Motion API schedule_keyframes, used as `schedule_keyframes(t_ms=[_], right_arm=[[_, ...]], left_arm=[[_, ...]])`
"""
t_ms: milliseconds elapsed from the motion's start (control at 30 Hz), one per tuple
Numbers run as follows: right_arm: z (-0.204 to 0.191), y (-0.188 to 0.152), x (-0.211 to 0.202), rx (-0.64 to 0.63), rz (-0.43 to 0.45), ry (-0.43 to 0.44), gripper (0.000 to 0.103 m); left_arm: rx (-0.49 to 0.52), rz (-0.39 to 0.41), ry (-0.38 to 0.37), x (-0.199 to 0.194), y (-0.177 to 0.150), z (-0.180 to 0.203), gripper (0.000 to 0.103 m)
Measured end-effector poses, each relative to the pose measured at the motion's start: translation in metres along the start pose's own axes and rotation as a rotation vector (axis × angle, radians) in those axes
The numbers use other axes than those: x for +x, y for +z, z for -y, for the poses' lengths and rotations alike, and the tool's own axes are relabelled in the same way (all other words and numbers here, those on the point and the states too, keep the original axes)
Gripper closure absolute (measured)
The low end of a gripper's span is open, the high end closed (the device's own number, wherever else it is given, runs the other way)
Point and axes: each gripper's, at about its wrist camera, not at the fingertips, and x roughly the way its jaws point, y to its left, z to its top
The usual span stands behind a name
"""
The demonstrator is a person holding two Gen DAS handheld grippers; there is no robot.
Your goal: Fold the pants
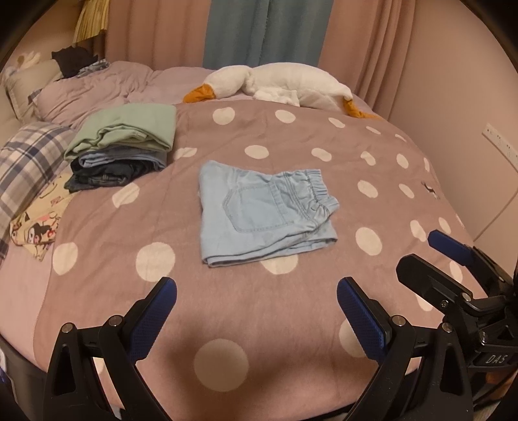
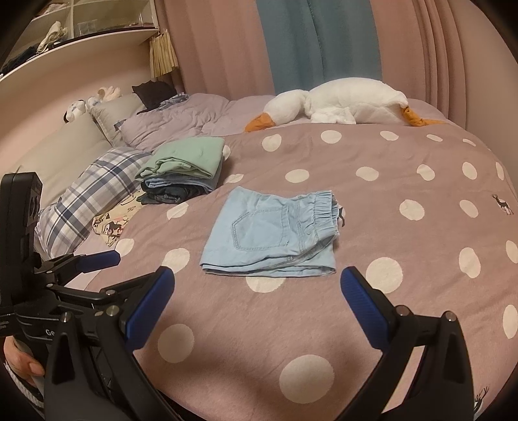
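Left tool (image 1: 257, 301) and right tool (image 2: 257, 291) both hover low over the near edge of the bed — jaws spread wide, nothing held. They sit side by side; each shows up at the edge of the other's view. A hand (image 2: 22, 362) grips the left tool's handle, bottom-left of the right wrist view.

Just beyond the fingertips: the light blue pants (image 1: 262, 215), folded into a compact rectangle, back pocket up, elastic waistband toward the right. They lie flat mid-bed on the polka-dot blanket (image 1: 291, 324), apart from both tools. Blanket between tools and pants is bare.

Left of the pants, near but not touching — a stack of folded clothes (image 1: 126, 145), green on top, denim underneath. Left of the stack, a plaid pillow (image 1: 29, 155) and a cartoon-print cloth (image 1: 39, 223).

Far side: a plush goose (image 1: 285, 84) lies along the blanket's back edge, rumpled lilac duvet (image 1: 106, 87) to its left. Behind, pink curtains (image 1: 356, 39) with a blue curtain panel (image 1: 268, 29).
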Motion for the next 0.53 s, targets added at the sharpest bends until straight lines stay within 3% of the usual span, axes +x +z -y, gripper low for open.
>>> schedule_keyframes(t_ms=[533], right_arm=[[-0.0049, 0.0004, -0.0003, -0.009, -0.001, 0.002, 0.000]], left_arm=[[0.001, 0.001, 0.000, -0.0003, -0.0003, -0.0043, 0.004]])
